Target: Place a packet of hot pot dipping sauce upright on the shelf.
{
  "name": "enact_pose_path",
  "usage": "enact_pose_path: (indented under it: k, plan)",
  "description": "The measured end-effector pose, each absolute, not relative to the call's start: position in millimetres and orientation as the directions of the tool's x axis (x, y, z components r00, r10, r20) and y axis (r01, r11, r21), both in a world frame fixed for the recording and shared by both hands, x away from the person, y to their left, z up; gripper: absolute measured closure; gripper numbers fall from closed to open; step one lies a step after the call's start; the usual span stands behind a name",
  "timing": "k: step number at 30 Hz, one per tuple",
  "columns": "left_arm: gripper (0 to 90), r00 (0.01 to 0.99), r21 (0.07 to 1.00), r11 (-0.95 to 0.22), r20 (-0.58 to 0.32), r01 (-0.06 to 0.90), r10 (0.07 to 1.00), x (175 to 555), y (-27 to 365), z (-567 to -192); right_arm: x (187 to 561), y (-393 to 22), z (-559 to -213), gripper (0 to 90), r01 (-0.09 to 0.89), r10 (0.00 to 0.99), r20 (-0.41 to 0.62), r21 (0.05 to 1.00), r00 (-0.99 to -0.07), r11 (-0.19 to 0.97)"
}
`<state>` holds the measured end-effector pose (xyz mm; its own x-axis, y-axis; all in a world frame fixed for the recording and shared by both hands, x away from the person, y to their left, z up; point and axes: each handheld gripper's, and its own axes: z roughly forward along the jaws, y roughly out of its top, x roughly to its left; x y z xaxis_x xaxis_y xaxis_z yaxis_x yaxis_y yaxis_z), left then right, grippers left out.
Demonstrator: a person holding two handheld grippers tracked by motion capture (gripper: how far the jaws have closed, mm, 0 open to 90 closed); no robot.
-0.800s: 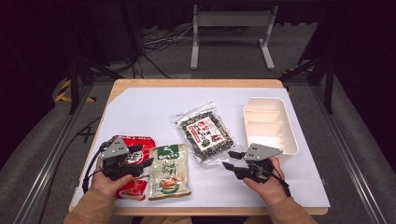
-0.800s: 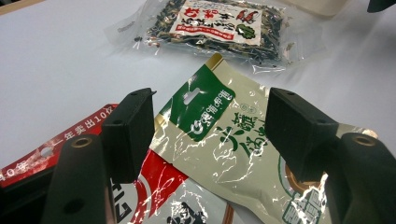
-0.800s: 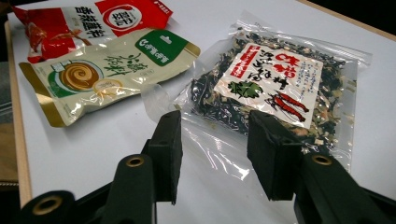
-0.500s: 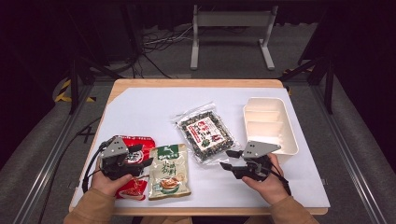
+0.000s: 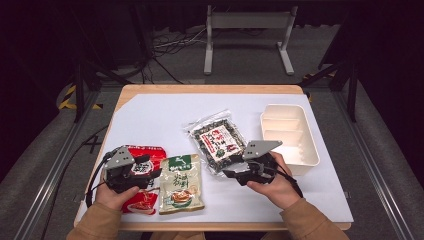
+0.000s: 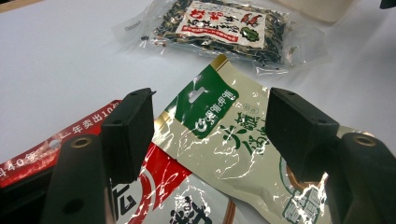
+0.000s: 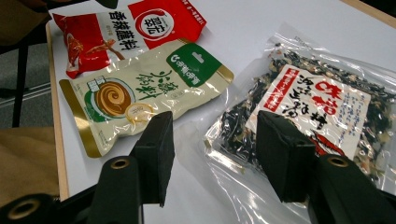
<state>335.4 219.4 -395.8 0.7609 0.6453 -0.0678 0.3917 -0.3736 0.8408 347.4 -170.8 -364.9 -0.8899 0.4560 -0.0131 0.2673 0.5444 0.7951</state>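
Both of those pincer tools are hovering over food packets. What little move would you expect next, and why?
Probably the right hand-held gripper eases forward and closes on the near corner of the clear bag of dried seaweed mix. Its jaws stand open with that corner just ahead of them, gripping nothing yet, and the empty white divided tray waits beside it.

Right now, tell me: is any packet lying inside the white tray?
No. In the high view the white tray holds no packet; the clear packet, green packet and red packet lie on the table.

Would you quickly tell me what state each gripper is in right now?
Left gripper: open, holding nothing, above the green pouch.
Right gripper: open, holding nothing, at the clear packet.
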Motion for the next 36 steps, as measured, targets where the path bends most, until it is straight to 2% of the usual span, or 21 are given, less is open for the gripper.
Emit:
enact_pose_path:
  k: [16,36]
  plan:
    - [32.1,0.754,0.842,-0.361,-0.08,0.402,0.652,336,223,-397,367,-146,-358,40.9,0.273,0.399,0.028,0.772,-0.916,0.573]
    - [32.1,0.756,0.841,-0.364,-0.078,0.399,0.65,336,222,-397,417,-103,-360,37.3,0.301,0.362,0.078,0.728,-0.929,0.616]
